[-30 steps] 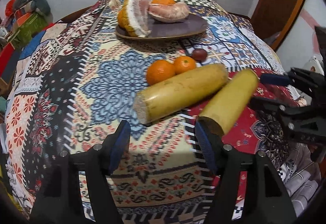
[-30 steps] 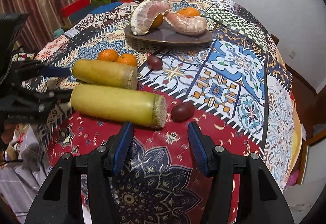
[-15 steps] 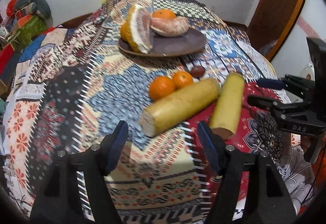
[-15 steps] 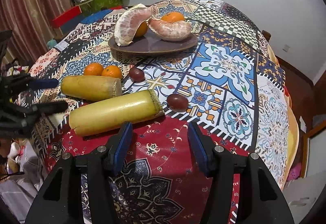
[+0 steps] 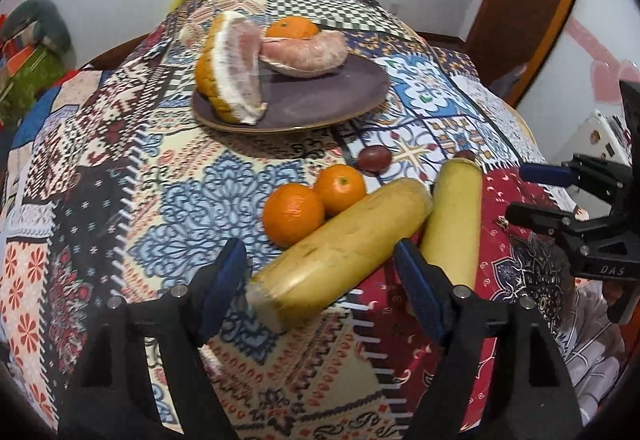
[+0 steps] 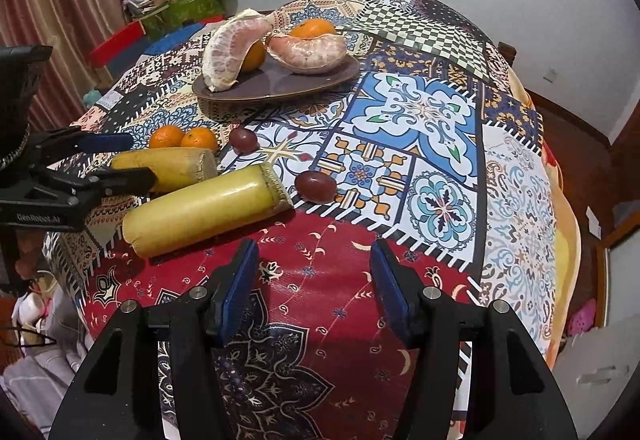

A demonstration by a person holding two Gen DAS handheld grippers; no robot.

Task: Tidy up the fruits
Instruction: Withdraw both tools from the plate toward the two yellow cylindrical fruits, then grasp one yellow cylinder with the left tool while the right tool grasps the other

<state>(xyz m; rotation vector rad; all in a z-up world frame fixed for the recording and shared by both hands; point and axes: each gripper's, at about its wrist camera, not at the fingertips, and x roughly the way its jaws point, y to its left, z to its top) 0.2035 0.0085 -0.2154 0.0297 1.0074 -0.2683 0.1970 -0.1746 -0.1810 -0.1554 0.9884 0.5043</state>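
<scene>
**A:** How many fruits are on the patchwork tablecloth (image 5: 120, 159)?

**B:** Loose on the cloth there are six. Two tangerines sit touching each other: a near one (image 5: 294, 213) and a far one (image 5: 340, 188). There are two yellow cane lengths, a left cane length (image 5: 344, 248) and a right cane length (image 5: 452, 224). Their far ends almost meet and their near ends spread apart. The left one lies against the tangerines. There are also two small dark red fruits. One (image 6: 244, 140) is just beyond the tangerines, and the other (image 6: 315, 185) is just beside the right cane length's far end.

**A:** And on the plate (image 5: 320, 99)?

**B:** It sits at the far middle of the table and holds two peeled pomelo pieces. One stands on edge at the left (image 5: 236, 79), and the other lies on its side at the right (image 5: 308, 51). One more tangerine (image 5: 292, 28) is behind them. There is an orange patch behind the left piece, but I cannot tell whether it is rind or another fruit.

**A:** What about the claws?

**B:** The left gripper (image 5: 320, 260) is spread, and its jaws have just been opening. The near cut end of the left cane length shows between its blue pads, and neither pad presses on it. The right gripper (image 6: 314, 252) is also spread and has nothing between its fingers. It is over the red patch at the near edge, with the right cane length just beyond it to the left.
</scene>
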